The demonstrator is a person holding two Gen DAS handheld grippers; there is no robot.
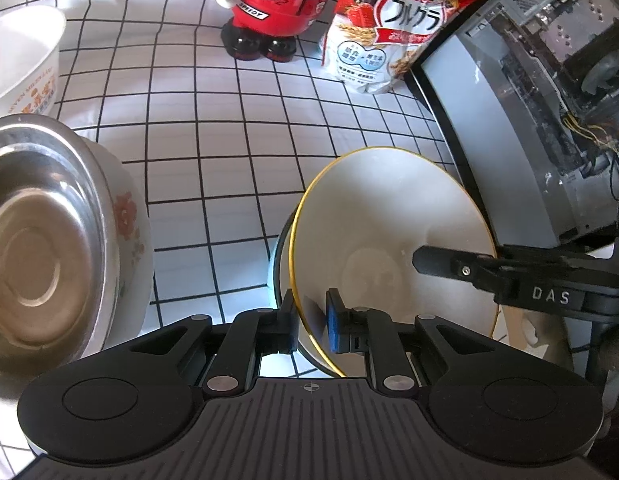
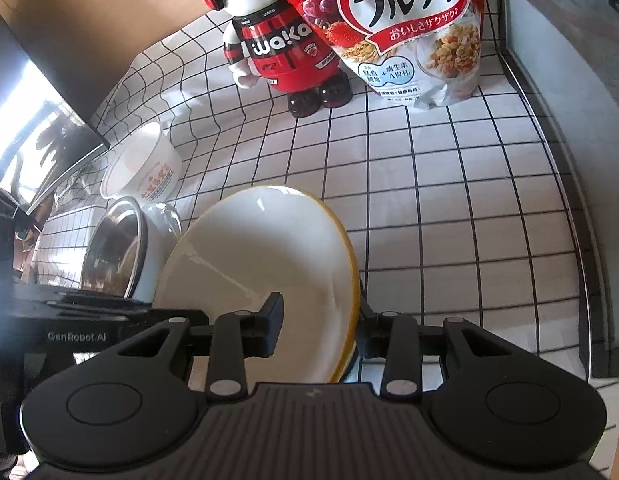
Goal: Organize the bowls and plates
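In the left wrist view, the left gripper (image 1: 312,322) clamps the near rim of the yellow-rimmed bowl (image 1: 389,232), tilted above the checked tablecloth (image 1: 237,148) beside a steel bowl (image 1: 41,228); in the right wrist view, the right gripper (image 2: 315,326) pinches the same bowl's opposite rim, a cereal bag (image 2: 409,28) behind

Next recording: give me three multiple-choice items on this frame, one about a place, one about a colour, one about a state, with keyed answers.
1. Where does the steel bowl sit?
A. nested in the flowered white bowl
B. on the cereal bag
C. beside the red figurine

2. What colour is the rim of the white bowl being held?
A. blue
B. yellow
C. black

3. How does the left gripper stand?
A. wide open, empty
B. out of view
C. shut on the bowl's rim

Answers: 1 A, the steel rim rests inside the flowered one. 2 B, a yellow line edges it. 3 C, pads on both sides of the rim.
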